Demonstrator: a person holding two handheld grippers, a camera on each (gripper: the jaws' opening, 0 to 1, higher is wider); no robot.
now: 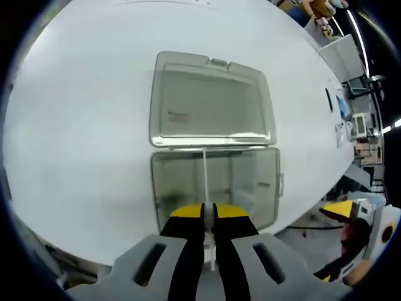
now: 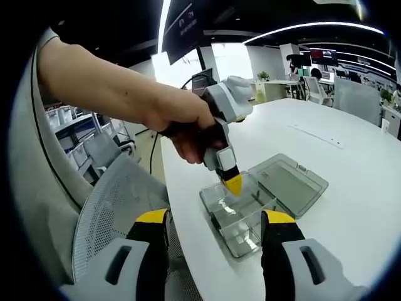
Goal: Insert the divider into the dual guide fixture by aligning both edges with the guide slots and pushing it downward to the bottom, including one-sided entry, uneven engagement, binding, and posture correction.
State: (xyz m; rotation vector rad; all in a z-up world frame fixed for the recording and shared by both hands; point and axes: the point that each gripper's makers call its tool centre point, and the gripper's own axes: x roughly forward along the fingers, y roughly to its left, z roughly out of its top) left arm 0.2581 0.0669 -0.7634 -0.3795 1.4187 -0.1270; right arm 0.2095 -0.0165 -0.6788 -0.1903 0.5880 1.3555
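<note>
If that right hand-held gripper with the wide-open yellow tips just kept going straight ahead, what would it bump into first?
Most likely the clear plastic box on the white table. It lies straight ahead between the open tips of the right hand-held gripper, where the left hand-held gripper holds the divider. Depth is hard to judge here.

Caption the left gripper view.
Left gripper shut on thin white divider, lowering it into clear plastic hinged box on white table.

Open-plan office — long white table (image 2: pixel 351 157), mesh-backed chair (image 2: pixel 119 200), more desks and chairs (image 2: pixel 326 88) in the background, strip lights (image 2: pixel 313 26) on a dark ceiling, hanging screen (image 2: pixel 185 25) overhead.
</note>
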